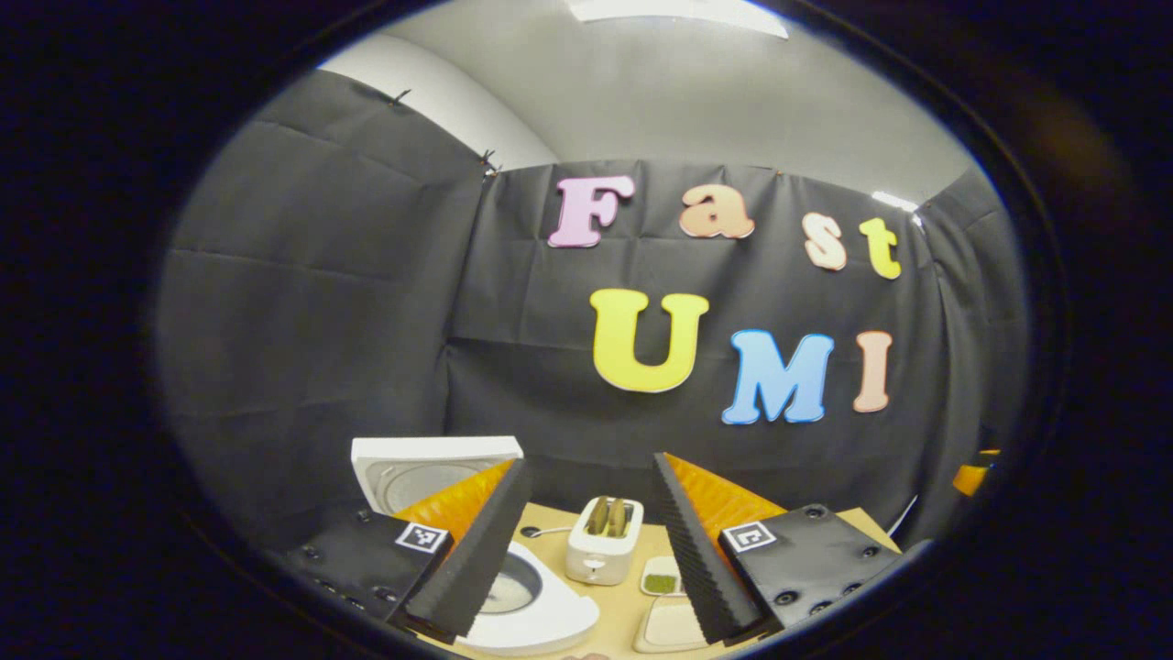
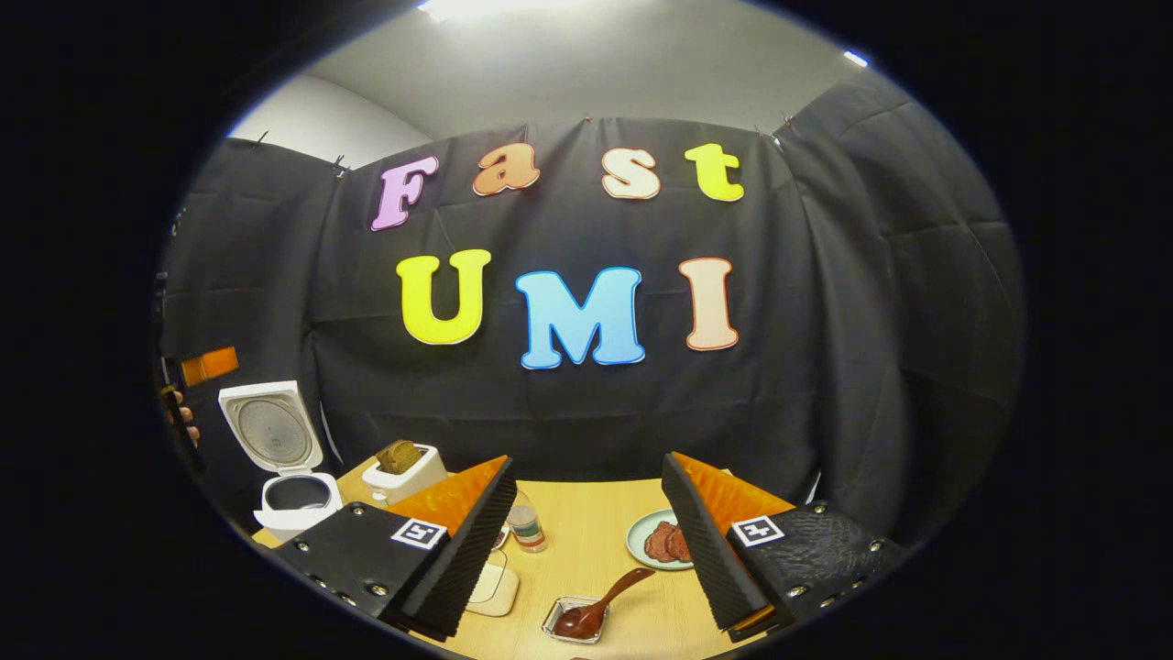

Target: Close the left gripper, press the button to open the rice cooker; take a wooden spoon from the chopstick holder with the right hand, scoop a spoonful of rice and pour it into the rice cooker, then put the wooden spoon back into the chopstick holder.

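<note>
Grippers both wide, level above tan table (image 2: 586, 522): left (image 1: 586, 541), right (image 2: 586, 541). White rice cooker (image 2: 289, 463) lid up at 9 o'clock; dark wooden spoon (image 2: 600, 600) at 6.

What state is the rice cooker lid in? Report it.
Open: the rice cooker lid stands raised, and the dark pot opening shows below.

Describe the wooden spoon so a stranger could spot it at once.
Start at the wooden table, near its front edge between the gripper fingers. The wooden spoon rests with its bowl in a small clear dish, handle pointing toward a plate; it alone is dark, glossy reddish-brown.
</note>
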Demonstrator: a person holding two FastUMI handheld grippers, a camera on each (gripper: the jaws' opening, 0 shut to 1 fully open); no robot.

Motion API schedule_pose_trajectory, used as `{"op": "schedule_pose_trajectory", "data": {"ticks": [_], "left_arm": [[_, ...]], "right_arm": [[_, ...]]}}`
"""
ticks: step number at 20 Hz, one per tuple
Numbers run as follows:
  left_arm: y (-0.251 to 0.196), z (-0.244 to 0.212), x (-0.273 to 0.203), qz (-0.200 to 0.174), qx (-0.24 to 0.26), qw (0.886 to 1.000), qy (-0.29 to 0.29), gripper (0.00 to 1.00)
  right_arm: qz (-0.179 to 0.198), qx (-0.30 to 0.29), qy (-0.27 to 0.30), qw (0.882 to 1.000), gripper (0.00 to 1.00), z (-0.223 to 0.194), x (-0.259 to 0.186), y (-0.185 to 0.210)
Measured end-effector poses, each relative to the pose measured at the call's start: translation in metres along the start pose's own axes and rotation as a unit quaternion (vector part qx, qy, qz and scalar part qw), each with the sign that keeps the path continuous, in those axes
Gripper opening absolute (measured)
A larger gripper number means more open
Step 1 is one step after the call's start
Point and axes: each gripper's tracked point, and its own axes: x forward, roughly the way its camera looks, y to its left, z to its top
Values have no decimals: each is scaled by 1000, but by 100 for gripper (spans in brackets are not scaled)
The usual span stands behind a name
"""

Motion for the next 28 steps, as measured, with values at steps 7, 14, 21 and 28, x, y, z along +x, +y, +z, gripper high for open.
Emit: {"op": "schedule_pose_trajectory", "data": {"ticks": [7,14,21,28], "left_arm": [[-72,-18,-30,-54,-17,998,11,94],[-112,-36,-44,-73,-9,997,30,94],[-139,-58,-56,-66,-7,996,59,94],[-143,-79,-59,-38,10,996,82,95]], "right_arm": [[-9,30,42,999,98,-45,13,-23],[-11,61,139,988,97,-133,39,-47],[-10,118,236,964,92,-222,75,-58],[15,141,279,950,92,-261,104,-53]]}}
